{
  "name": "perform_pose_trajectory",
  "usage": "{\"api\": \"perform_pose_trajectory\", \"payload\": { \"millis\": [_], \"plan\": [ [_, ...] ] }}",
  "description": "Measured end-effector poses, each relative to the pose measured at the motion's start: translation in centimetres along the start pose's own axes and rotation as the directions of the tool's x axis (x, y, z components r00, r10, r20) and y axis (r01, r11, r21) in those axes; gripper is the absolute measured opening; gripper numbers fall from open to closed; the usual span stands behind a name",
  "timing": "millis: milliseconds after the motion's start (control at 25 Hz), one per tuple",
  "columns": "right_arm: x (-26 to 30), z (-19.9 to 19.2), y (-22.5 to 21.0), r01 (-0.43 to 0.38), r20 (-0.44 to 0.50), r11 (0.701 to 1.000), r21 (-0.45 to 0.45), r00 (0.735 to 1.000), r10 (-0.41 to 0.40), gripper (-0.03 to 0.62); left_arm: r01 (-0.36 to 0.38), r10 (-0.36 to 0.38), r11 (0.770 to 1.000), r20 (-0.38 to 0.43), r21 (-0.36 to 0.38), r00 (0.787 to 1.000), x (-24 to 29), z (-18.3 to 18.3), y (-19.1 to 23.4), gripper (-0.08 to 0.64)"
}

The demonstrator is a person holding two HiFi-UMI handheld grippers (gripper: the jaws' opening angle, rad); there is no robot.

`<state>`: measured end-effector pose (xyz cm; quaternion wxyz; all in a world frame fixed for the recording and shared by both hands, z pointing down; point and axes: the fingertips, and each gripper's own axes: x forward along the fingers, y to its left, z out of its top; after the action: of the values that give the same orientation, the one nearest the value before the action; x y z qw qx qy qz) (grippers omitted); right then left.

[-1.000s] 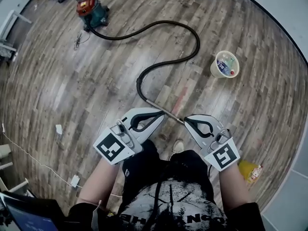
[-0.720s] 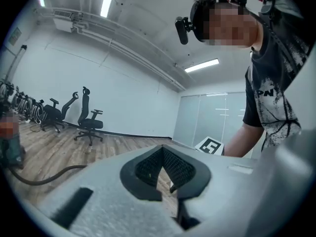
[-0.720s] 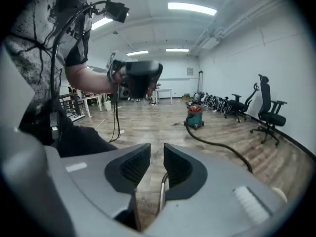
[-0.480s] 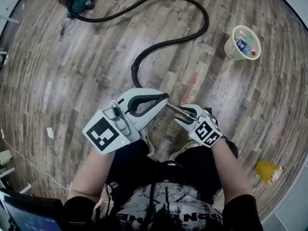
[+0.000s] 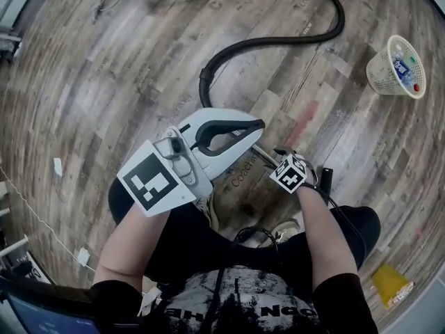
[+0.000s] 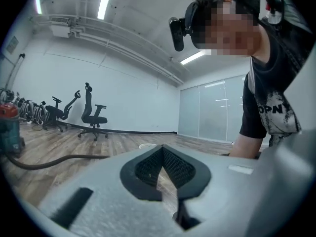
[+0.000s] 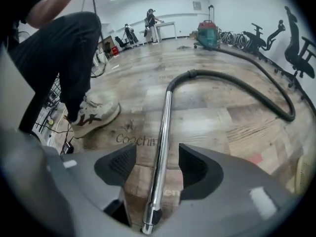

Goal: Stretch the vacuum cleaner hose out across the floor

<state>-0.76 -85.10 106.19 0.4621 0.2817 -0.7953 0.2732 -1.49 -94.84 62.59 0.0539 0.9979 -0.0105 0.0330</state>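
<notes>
The black vacuum hose (image 5: 306, 40) loops over the wood floor and ends in a metal tube (image 7: 160, 147). My right gripper (image 7: 155, 164) points steeply down over the tube's near end. Its jaws have just been opening, and the tube lies between the pads (image 7: 195, 169) untouched. In the head view the right gripper (image 5: 284, 160) sits mostly under its marker cube. My left gripper (image 5: 259, 126) hovers level above the tube, shut and empty; in its own view the left gripper (image 6: 163, 152) faces the hose (image 6: 54, 161). The red and green vacuum cleaner (image 7: 207, 33) stands far off.
A person's shoe (image 7: 94, 115) stands just left of the tube. A mesh basket (image 5: 396, 65) with a bottle sits at the right, and a yellow object (image 5: 389, 284) lies near the lower right. Office chairs (image 6: 91, 112) line the far wall.
Both grippers have dropped toward the floor as the person crouched. The right gripper tipped downward over the tube's end. The left gripper stayed shut above the tube.
</notes>
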Motion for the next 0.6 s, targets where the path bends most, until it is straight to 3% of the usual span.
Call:
{"api": "perform_pose_trajectory", "payload": {
  "millis": [240,600],
  "plan": [
    [6.1,-4.2,-0.8,-0.033,-0.156,0.999,-0.031,0.987,0.028,0.278,-0.105,0.106,0.994,0.004,-0.009,0.994,-1.5,-1.3,1.3,0.000],
    [10.0,-4.9,-0.9,-0.046,-0.208,0.998,0.035,0.977,0.052,0.277,-0.213,0.214,0.975,0.026,-0.059,0.976,-4.3,-3.1,1.4,0.000]
  ]
}}
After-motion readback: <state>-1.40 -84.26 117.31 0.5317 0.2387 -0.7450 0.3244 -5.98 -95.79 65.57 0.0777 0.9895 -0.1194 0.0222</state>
